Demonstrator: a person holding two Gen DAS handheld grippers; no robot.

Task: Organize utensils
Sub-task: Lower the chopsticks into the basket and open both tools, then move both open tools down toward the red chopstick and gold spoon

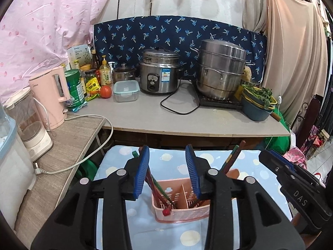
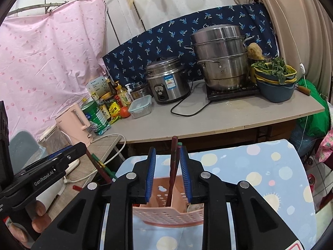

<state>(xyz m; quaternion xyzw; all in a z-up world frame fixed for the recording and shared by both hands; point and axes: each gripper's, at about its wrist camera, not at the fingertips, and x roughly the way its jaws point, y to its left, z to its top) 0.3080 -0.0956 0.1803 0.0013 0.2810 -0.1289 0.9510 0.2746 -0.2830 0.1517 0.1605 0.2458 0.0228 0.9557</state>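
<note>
"GenRobot.AI" hand-held gripper [image 2: 68,158]; chopsticks [image 2: 173,166] perhaps pinched.

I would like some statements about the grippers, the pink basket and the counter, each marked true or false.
1. The right gripper has dark chopsticks between its pads. True.
2. The left gripper is shut on a spoon. False: it is open and holds nothing.
3. The pink basket has a divider and stands on the dotted blue cloth. True.
4. The tomato lies inside the basket. False: it lies on the counter, beside a lidded plastic box.
5. The rice cooker has its lid on. True.
</note>
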